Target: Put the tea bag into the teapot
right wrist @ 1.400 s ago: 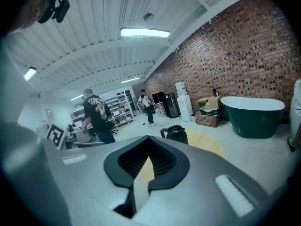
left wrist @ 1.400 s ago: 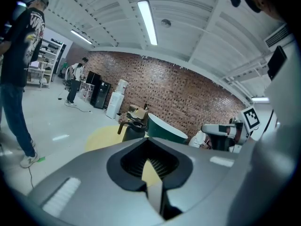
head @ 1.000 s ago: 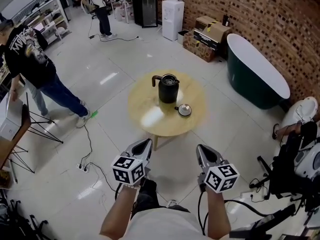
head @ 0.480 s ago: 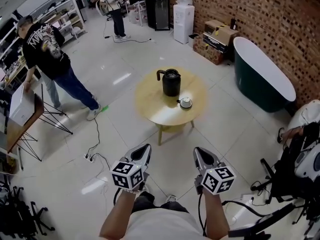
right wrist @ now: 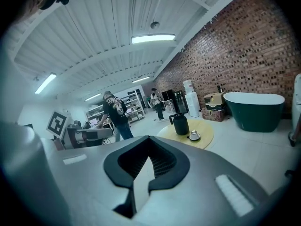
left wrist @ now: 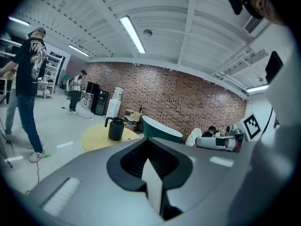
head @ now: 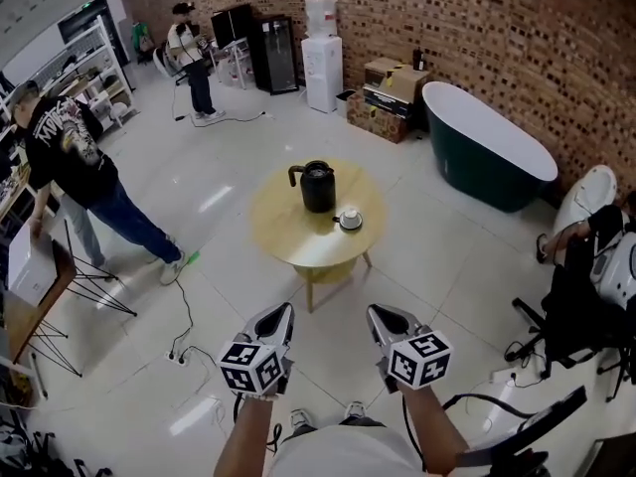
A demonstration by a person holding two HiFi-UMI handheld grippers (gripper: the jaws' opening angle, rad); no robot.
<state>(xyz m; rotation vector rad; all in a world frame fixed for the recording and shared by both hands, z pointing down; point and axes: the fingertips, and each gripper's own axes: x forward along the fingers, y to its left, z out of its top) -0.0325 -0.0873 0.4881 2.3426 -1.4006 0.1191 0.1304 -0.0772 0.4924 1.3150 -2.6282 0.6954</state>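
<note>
A black teapot (head: 317, 187) stands on a round yellow table (head: 288, 241) some way ahead of me, with a small round silvery dish or lid (head: 349, 219) to its right. I cannot make out a tea bag at this distance. My left gripper (head: 278, 316) and right gripper (head: 380, 316) are held low and near my body, far short of the table, both shut with nothing between the jaws. The left gripper (left wrist: 150, 160) view shows the teapot (left wrist: 115, 129) far off. In the right gripper (right wrist: 147, 160) view, the teapot (right wrist: 180, 124) and dish (right wrist: 193, 136) sit on the table (right wrist: 207, 132).
A person in a black T-shirt (head: 68, 152) stands at the left by a folding stand (head: 45, 281). Another person (head: 189, 53) is far back. A dark green bathtub (head: 487, 157), cardboard boxes (head: 390, 92), a water dispenser (head: 321, 43), floor cables (head: 184, 311) and a chair (head: 586, 301) surround the table.
The table and teapot look smaller and farther away, shifted slightly left. Both grippers have stayed shut and sit lower in the view. The person at the left has stepped along.
</note>
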